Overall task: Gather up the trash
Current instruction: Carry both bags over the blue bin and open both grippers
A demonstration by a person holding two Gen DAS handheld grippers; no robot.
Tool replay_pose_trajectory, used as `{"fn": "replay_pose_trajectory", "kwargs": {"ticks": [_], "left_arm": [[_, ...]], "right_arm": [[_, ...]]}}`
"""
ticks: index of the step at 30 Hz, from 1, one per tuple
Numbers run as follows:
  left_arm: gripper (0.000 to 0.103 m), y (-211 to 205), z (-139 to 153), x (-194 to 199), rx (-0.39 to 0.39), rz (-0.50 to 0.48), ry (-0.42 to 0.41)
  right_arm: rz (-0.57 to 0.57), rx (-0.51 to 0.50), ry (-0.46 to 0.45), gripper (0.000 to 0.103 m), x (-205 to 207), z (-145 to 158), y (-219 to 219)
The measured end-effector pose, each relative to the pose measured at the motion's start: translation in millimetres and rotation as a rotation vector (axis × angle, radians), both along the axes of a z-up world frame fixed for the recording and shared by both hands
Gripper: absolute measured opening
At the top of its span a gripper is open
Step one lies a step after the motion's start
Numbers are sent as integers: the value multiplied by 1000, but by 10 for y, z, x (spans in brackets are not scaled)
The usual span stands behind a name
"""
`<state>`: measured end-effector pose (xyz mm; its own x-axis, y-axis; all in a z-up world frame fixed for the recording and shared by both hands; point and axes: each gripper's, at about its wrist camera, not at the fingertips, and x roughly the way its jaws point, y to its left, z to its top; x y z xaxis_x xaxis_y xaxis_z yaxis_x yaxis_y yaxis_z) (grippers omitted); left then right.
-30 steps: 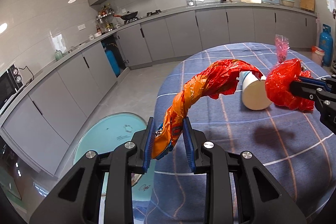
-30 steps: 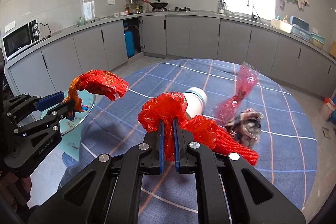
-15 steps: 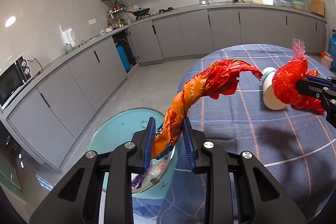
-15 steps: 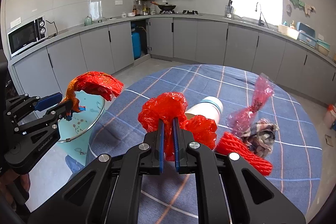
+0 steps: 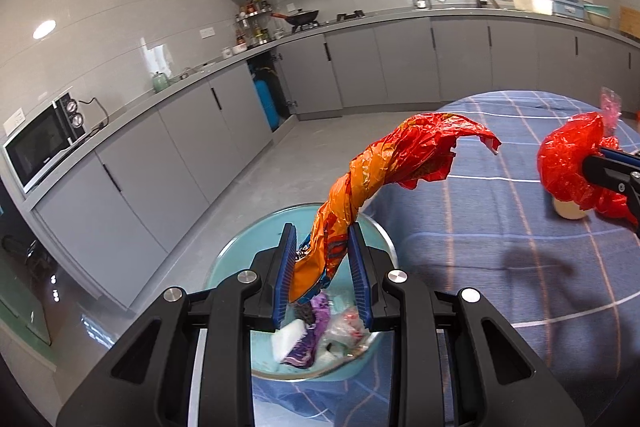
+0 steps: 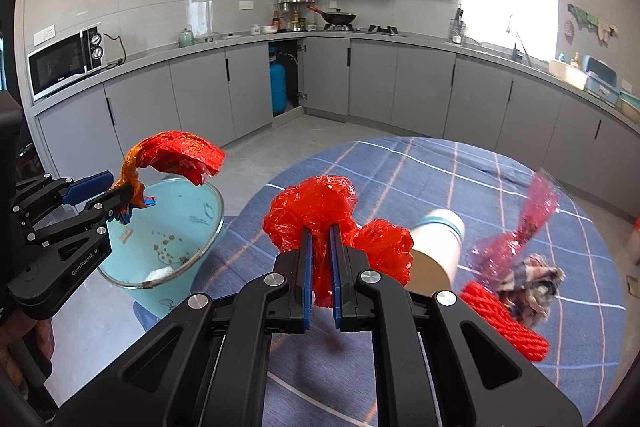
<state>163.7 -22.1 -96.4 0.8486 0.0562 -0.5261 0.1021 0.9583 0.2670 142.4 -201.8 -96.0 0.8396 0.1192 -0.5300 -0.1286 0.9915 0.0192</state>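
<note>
The left gripper [image 5: 322, 277] is clenching the twisted tail of an orange-red wrapper [image 5: 384, 171] over the trash bin [image 5: 228, 259], while the right gripper [image 6: 320, 277] is pinching a red plastic bag [image 6: 312, 211] above the table [image 6: 440, 367] (both probably light, crinkly, slippery, best taken at bunched folds).

Seen from the left gripper [image 5: 322, 267], its two blue-padded fingers clamp the lower end of a twisted orange and red plastic wrapper [image 5: 384, 179], which curls up and to the right above a light blue bin [image 5: 236, 259] holding scraps of trash. To the right is a table under a blue checked cloth [image 5: 500, 227], and at the right edge the right gripper [image 5: 600, 167] holds a crumpled red plastic bag [image 5: 568, 163] above a pale cup [image 5: 568, 213]. Grey kitchen cabinets [image 5: 200, 131] curve behind, with a microwave [image 5: 44, 143] on the counter at left.
</note>
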Motion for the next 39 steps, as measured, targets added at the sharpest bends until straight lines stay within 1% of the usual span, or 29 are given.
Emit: {"fn": "replay_pose_trajectory", "kwargs": {"ticks": [7,15,27,39], "left_arm": [[27,159,20,132,14,55,-1],[27,361,-20,302,32,118,13],[27,612,-62,410,52,176,26],[27,752,-102,462,59,214,41]], "right_arm": [[40,-2,-6,8,135,21,180],[76,-3,-1,8,280,4,347],[137,-3,2,8,468,-6,589],[198,-6,4,8,611,-5,854]]}}
